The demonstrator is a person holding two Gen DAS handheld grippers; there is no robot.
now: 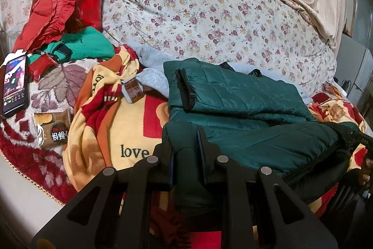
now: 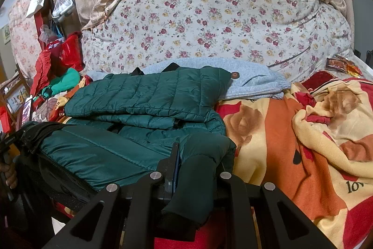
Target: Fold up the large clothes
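A dark green quilted jacket (image 1: 244,109) lies partly folded on a patterned blanket on the bed; it also shows in the right wrist view (image 2: 149,95). My left gripper (image 1: 186,141) is shut on the jacket's near left edge, fabric bunched between its fingers. My right gripper (image 2: 198,155) is shut on the jacket's near right corner, which hangs down between its fingers. The near hem is lifted between both grippers. One sleeve with a black cuff (image 1: 186,90) is folded over the top.
A grey-blue garment (image 2: 251,78) lies behind the jacket against a floral quilt (image 1: 221,22). Red and green clothes (image 1: 70,39), a phone (image 1: 14,85) and a snack packet (image 1: 52,130) sit left. The yellow-red blanket (image 2: 303,132) spreads right.
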